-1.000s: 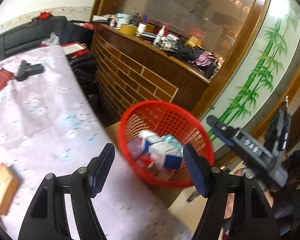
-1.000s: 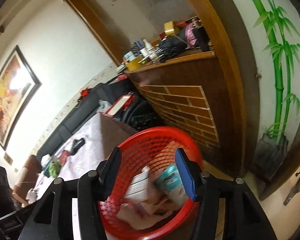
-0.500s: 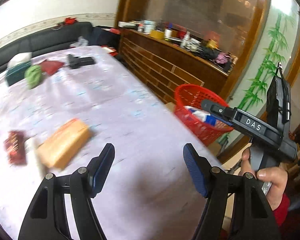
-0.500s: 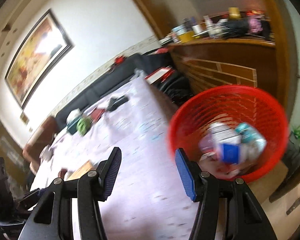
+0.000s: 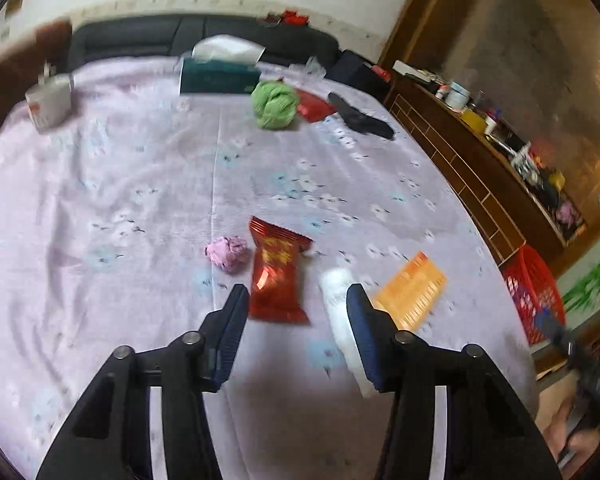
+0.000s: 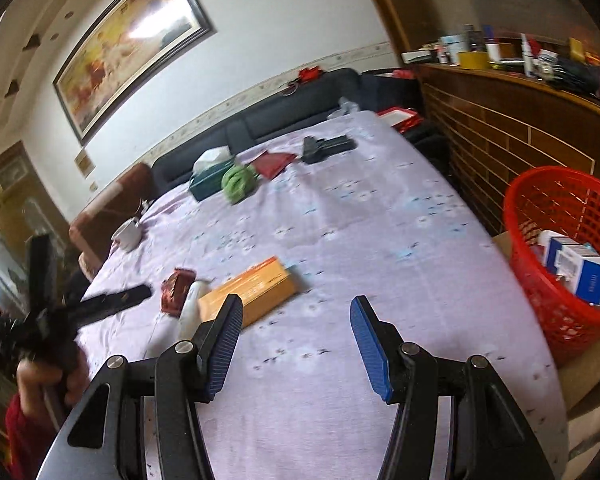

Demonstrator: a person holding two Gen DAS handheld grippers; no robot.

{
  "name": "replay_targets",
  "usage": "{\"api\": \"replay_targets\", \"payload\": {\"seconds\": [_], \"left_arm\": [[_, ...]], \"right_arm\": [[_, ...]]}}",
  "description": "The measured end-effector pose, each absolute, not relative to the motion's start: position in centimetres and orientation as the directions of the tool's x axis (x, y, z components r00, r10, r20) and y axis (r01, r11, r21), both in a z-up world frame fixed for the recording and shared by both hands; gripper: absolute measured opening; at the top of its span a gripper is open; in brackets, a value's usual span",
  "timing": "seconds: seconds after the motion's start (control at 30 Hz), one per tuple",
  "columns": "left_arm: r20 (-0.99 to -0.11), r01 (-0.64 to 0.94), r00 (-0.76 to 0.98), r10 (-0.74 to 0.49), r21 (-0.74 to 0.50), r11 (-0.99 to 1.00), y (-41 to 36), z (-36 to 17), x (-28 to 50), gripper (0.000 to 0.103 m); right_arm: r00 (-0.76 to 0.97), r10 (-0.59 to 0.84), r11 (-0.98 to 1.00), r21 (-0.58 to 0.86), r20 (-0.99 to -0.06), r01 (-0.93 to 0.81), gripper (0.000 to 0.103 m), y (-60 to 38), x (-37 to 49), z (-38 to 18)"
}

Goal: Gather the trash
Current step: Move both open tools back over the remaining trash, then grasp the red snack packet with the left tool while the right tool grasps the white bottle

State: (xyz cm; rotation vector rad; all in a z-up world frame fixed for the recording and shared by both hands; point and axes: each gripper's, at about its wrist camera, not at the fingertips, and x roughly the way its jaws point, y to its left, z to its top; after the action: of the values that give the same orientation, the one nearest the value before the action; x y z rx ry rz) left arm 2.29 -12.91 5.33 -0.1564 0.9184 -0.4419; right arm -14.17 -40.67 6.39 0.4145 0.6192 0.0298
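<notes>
Both my jaws gape empty over the lilac-clothed counter (image 5: 120, 184); wrapper (image 5: 278, 272), box (image 5: 414, 290) near its edge, sofa (image 6: 292, 120) behind.

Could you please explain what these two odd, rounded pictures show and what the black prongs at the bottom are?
There is no robot here. A person holds a two-finger gripper in each hand, and a wide-angle camera on each looks forward along its fingers. One picture is from the left gripper, the other from the right gripper. Both are open and hold nothing.

On the table, under a lilac cloth, lie a red snack wrapper, a pink crumpled ball, a white bottle and an orange box. Farther back are a green ball and a tissue box. The red basket beside the table already holds boxes.
</notes>
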Motion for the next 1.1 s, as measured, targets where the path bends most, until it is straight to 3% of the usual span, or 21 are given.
{"api": "replay_targets", "payload": {"seconds": [0.07, 0.17, 0.4, 0.67, 0.83, 0.93, 1.1], "left_arm": [[-0.734, 0.307, 0.508, -0.450, -0.333, 0.891, -13.4, 4.9, 3.3, 0.048], [-0.757, 0.318, 0.504, -0.416, -0.285, 0.904, -15.0, 4.3, 4.6, 0.039], [-0.809, 0.291, 0.481, -0.338, -0.216, 0.932, -17.0, 1.6, 7.3, 0.034], [-0.760, 0.311, 0.521, -0.388, -0.255, 0.916, -14.4, 2.8, 3.2, 0.030], [-0.731, 0.312, 0.559, -0.390, -0.251, 0.916, -11.5, 3.2, -1.1, 0.031], [-0.722, 0.301, 0.568, -0.395, -0.265, 0.916, -9.6, 2.8, -2.8, 0.031], [-0.705, 0.285, 0.596, -0.384, -0.262, 0.922, -8.0, 2.3, -4.0, 0.031]], "right_arm": [[0.811, 0.155, 0.921, 0.380, -0.564, 0.089, 0.060, -40.3, -14.1, 6.2], [0.805, 0.157, 0.921, 0.380, -0.573, 0.091, 0.060, -40.3, -13.9, 5.9], [0.799, 0.166, 0.922, 0.379, -0.578, 0.083, 0.060, -39.9, -13.5, 5.8], [0.784, 0.213, 0.929, 0.370, -0.583, 0.023, 0.060, -37.7, -12.4, 6.2], [0.732, 0.312, 0.915, 0.399, -0.606, -0.060, 0.060, -34.6, -10.1, 5.9], [0.692, 0.346, 0.912, 0.400, -0.634, -0.090, 0.051, -32.6, -8.4, 5.3], [0.657, 0.352, 0.926, 0.351, -0.667, -0.141, 0.047, -28.2, -5.6, 5.1]]}}
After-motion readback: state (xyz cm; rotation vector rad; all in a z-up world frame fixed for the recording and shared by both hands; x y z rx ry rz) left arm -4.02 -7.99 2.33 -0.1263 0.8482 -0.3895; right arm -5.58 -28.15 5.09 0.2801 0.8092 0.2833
